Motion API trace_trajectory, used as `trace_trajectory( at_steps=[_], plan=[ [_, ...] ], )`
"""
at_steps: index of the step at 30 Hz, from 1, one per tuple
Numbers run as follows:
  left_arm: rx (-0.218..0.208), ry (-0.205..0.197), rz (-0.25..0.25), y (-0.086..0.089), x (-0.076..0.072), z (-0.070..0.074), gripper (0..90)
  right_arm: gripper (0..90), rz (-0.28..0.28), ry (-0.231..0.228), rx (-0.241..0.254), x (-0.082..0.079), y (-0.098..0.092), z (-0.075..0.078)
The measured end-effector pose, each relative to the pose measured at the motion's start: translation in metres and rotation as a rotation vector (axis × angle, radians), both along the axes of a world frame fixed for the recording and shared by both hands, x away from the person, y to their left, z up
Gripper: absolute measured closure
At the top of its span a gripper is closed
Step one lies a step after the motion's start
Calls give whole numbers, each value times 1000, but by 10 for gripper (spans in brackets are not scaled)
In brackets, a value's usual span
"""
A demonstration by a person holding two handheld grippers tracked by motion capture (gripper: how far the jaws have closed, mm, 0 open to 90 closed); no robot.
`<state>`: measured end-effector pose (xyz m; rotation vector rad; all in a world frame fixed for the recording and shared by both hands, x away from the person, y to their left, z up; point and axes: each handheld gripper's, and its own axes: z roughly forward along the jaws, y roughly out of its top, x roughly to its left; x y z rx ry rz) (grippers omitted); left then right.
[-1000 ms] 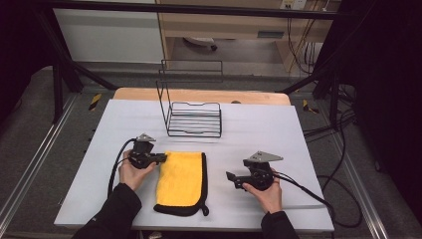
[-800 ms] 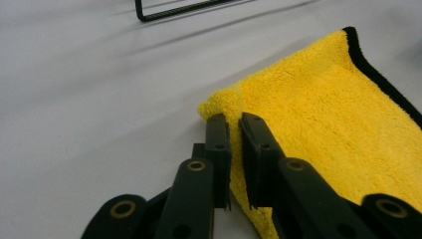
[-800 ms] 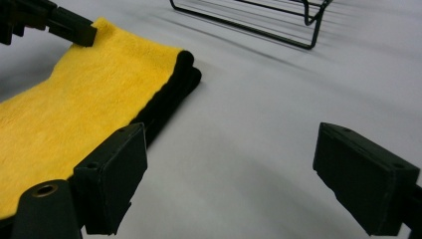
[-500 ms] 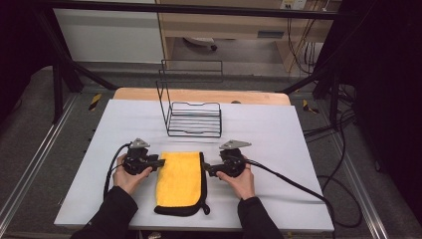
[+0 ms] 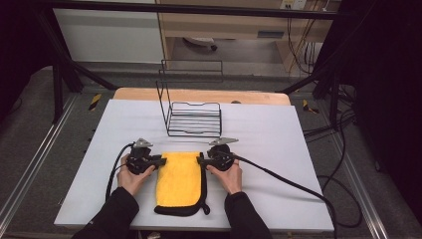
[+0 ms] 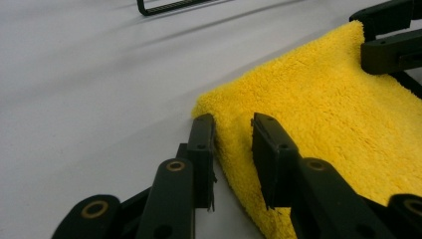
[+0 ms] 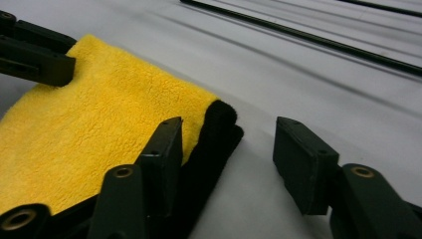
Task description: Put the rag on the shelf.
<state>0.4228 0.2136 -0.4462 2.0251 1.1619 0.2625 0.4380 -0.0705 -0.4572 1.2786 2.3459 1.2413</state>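
Observation:
A yellow cloth (image 5: 181, 177) with a black border lies folded flat near the table's front edge. My left gripper (image 5: 161, 162) is at its far left corner. In the left gripper view the jaws (image 6: 231, 134) straddle that corner of the cloth (image 6: 323, 114) and have just been closing, with a strip of table still showing beside one pad. My right gripper (image 5: 200, 160) is at the far right corner. Its jaws (image 7: 229, 134) have been closing but stand wide: one over the cloth's (image 7: 99, 129) black edge, the other over bare table.
A black wire rack (image 5: 194, 117) stands upright behind the cloth, mid-table. The white table top (image 5: 298, 149) stretches to the right, crossed by the right gripper's cable (image 5: 288, 181). A wooden edge (image 5: 199, 94) runs along the back.
My right gripper has travelled left across the table to the cloth's far right corner, and its jaws have narrowed. The left hand has stayed at the left corner.

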Motion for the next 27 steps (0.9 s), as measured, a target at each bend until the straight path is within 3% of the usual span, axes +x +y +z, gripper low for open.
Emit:
trace_trajectory(
  at_steps=[5,10,18,21,27],
  plan=[
    [-15,15,2,0,3,-2,717,552,5,34,16,0,2,1],
    [-16,24,-1,-1,4,-3,725,600,24,62,-17,0,10,4],
    [-37,45,-12,0,6,-3,770,738,7,123,11,2,11,5],
    [-26,47,-21,0,6,-1,813,782,12,142,20,4,10,6],
    [-30,30,-29,1,5,1,834,808,18,138,23,4,9,8]
  ],
)
